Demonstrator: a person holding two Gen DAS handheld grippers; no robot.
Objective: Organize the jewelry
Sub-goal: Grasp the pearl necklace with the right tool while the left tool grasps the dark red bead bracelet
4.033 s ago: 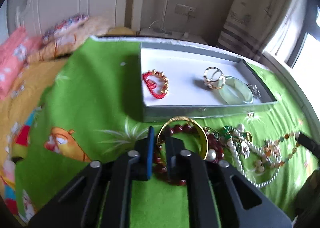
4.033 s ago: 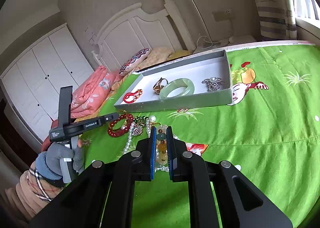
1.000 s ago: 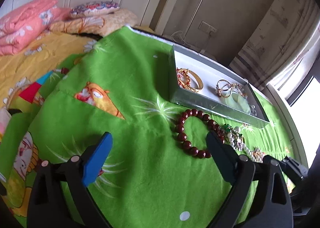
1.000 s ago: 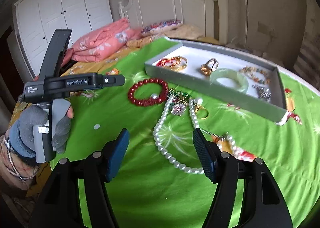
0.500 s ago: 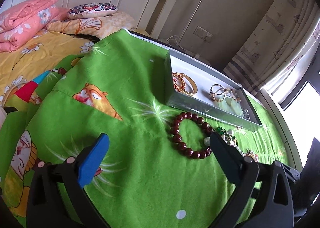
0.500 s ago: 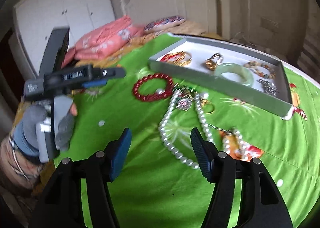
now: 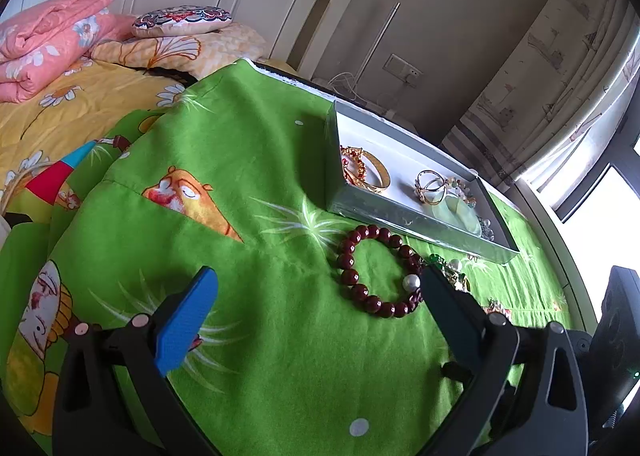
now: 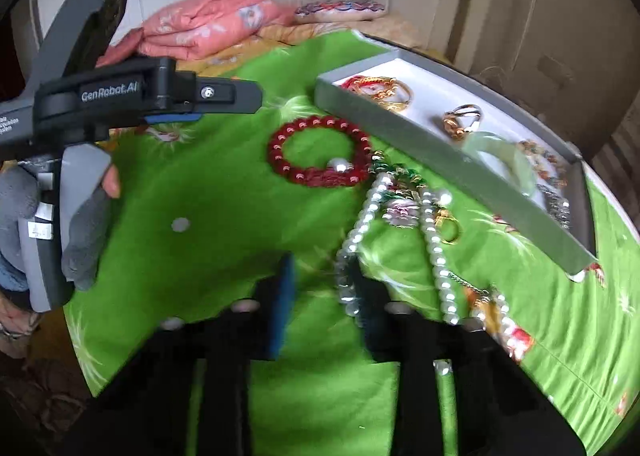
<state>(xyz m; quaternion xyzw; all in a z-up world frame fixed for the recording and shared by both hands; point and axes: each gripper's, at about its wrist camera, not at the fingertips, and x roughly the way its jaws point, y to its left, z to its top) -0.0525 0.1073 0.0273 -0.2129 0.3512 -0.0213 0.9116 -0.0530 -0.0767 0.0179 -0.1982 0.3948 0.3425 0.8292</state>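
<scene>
From the left wrist view, the left gripper point(image 7: 316, 296) stands released, its blue pads spread wide above the green cloth point(image 7: 260, 176) with nothing between them. The red bead bracelet point(image 7: 378, 270) lies flat on the cloth just in front of the grey tray point(image 7: 400, 212), close to the near wall. Inside the tray rest a gold bangle point(image 7: 366, 172), a gold ring point(image 7: 430, 186) and a pale green bangle point(image 7: 460, 212).

From the right wrist view, blurred, the right gripper point(image 8: 324, 288) shows a gap between its pads while its jaws are closing; the pearl necklace point(image 8: 434, 248) lies on the cloth in front of the tray, one strand running at the right finger, and I cannot tell whether it is pinched. The red bead bracelet point(image 8: 320, 152) lies beside the tray's near wall point(image 8: 400, 128). A gloved hand point(image 8: 52, 224) holds the left gripper point(image 8: 224, 96) well apart from the tray
</scene>
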